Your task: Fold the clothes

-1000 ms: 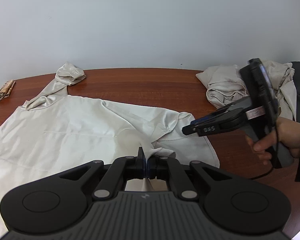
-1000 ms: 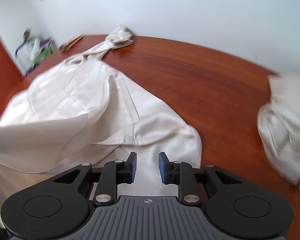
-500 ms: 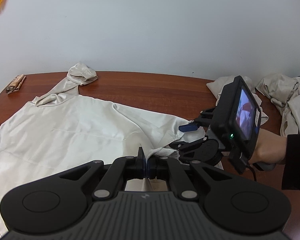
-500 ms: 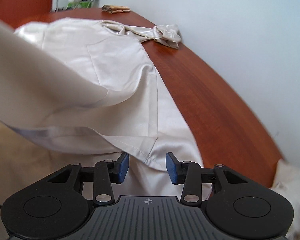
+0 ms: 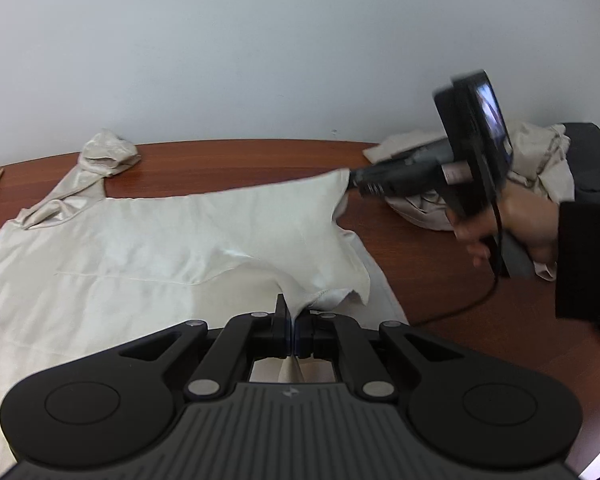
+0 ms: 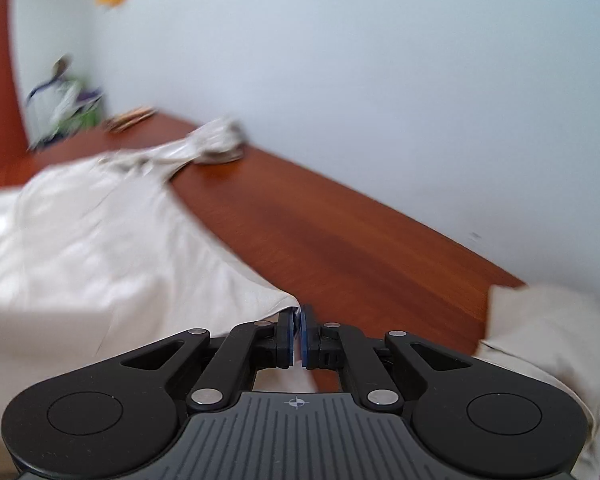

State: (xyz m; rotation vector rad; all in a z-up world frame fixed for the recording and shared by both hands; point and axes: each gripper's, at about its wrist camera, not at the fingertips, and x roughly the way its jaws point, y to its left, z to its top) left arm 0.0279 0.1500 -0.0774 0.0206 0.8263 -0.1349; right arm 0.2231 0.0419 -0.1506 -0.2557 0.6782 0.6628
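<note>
We see the pale cream satin garment (image 5: 140, 248) spread across the left part of the reddish-brown wooden tabletop (image 5: 260, 164), one twisted sleeve reaching to the far edge. Our left tongs (image 5: 291, 322) are pressed together, pinching a near fold of it. Our right tongs (image 6: 298, 326) are pinching its right corner, lifted off the wood. A crumpled heap of beige clothes (image 5: 540, 160) lies at the far right, behind the right hand (image 5: 516, 220)

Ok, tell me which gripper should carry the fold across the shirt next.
Right, probably. The right gripper is shut on the cream shirt's corner, lifted off the table. The left gripper pinches a near fold, better suited to anchoring.
</note>
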